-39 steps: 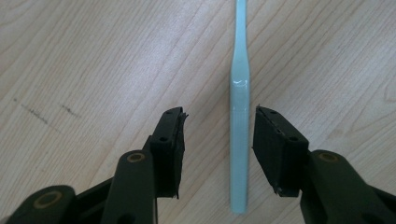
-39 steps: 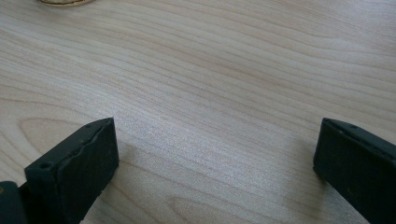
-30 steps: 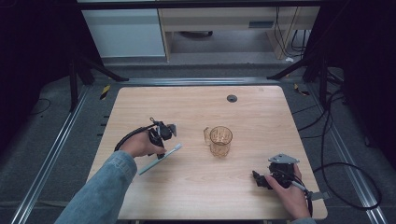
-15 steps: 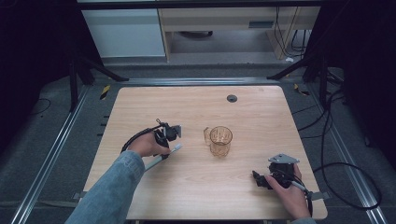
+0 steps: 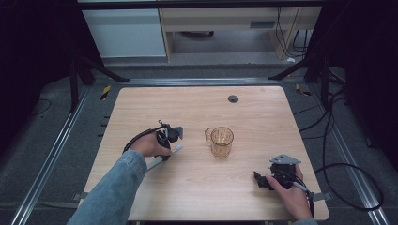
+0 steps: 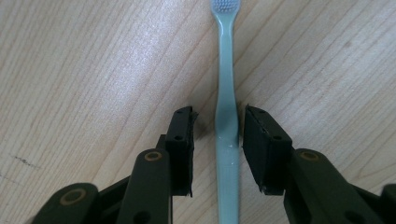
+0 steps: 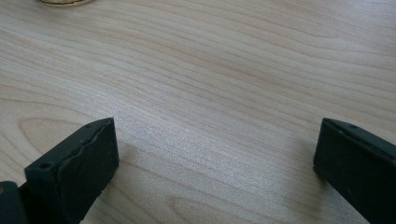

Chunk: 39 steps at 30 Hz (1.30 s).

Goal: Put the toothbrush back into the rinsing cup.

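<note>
Nearest, the right hand-held gripper (image 5: 261,181) is resting on the surface (image 5: 197,187) with its jaws standing wide and holding nothing, probably waiting. Further in, the left hand-held gripper (image 6: 217,140) is straddling the handle of the pale toothbrush (image 6: 227,116), which is lying flat on the surface; its jaws have just been closing, one pad near touching, one apart. Beyond, the clear cup (image 5: 221,141) is standing upright, likely to receive it.

The left hand-held gripper (image 6: 217,140) points down with its jaws narrowed but not fully closed, while the right hand-held gripper (image 7: 215,154) lies low, jaws spread wide.
</note>
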### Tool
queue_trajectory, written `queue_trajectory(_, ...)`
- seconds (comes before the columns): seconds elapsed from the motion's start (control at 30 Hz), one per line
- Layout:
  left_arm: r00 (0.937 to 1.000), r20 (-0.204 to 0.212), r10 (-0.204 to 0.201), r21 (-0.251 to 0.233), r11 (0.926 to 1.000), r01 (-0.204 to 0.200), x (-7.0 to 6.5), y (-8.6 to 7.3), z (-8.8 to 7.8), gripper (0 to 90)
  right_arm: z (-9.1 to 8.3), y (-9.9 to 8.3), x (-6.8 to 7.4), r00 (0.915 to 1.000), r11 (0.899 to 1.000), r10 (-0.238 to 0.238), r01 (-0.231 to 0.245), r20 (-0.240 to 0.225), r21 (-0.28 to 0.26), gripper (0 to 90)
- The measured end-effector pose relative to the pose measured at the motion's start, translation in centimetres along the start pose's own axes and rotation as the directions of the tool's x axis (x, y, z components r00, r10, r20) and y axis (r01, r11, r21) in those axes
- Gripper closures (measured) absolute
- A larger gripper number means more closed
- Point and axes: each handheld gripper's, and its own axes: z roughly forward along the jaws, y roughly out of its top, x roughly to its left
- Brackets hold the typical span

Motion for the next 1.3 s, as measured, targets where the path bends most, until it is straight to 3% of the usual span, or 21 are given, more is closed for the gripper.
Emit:
queue_trajectory(0.63,0.9998,0.015,0.015,0.026,0.9996,-0.016,-0.08,0.59,0.01,67.4,-0.01,-0.01,-0.02,1.0,1.0,-0.003,0.003,-0.001,0.0,0.4)
queue_trajectory(0.73,0.9994,0.033,0.012,0.024,0.9996,-0.013,-0.08,0.6,0.02,71.3,-0.01,-0.01,-0.02,1.0,1.0,-0.003,0.003,-0.001,0.001,0.4)
queue_trajectory(1.3,0.9985,0.054,0.01,-0.002,0.9999,-0.01,0.19,0.44,0.03,78.3,-0.01,-0.02,-0.03,1.0,1.0,-0.004,0.004,-0.002,0.001,0.4)
